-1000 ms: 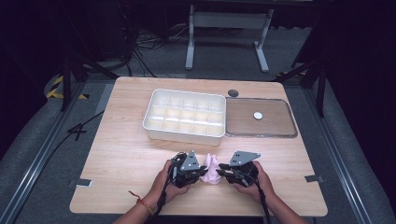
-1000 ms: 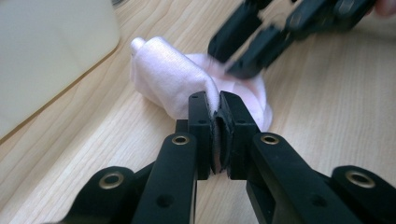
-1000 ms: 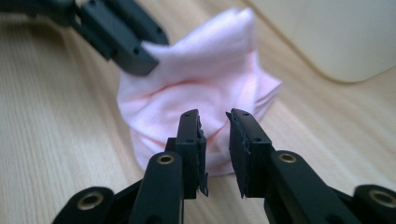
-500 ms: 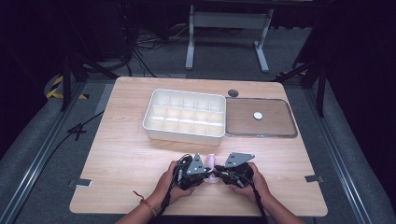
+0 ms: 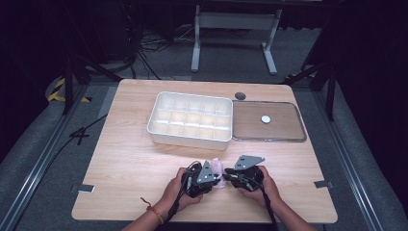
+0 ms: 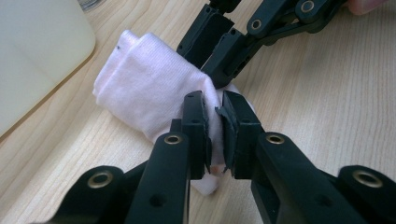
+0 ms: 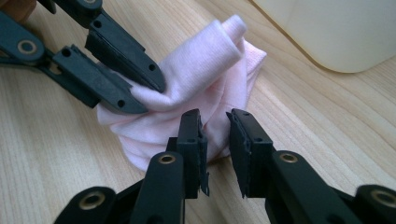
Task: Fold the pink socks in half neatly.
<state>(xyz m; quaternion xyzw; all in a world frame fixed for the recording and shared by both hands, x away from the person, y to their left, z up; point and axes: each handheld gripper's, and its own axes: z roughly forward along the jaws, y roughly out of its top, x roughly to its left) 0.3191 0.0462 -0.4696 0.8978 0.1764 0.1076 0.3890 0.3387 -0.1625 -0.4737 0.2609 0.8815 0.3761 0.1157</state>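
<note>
A small pink cloth lies bunched and folded on the wooden table near its front edge, between the two hand-held grippers. My left gripper pinches a fold of the cloth between its pads. Its jaws have just been opening slightly, with the fabric still caught between them. My right gripper comes from the opposite side, and its jaws are shut on another bunch of the cloth. In the high view the left gripper and the right gripper almost meet tip to tip.
A white compartment box stands at the table's middle, just behind the cloth. To its right lies a shallow clear tray with a white disc in it. Bare wood stretches to the left and right of the hands.
The two grippers have drawn a little closer together around the cloth, and less of the pink fabric shows between them. Neither hand has travelled far.
</note>
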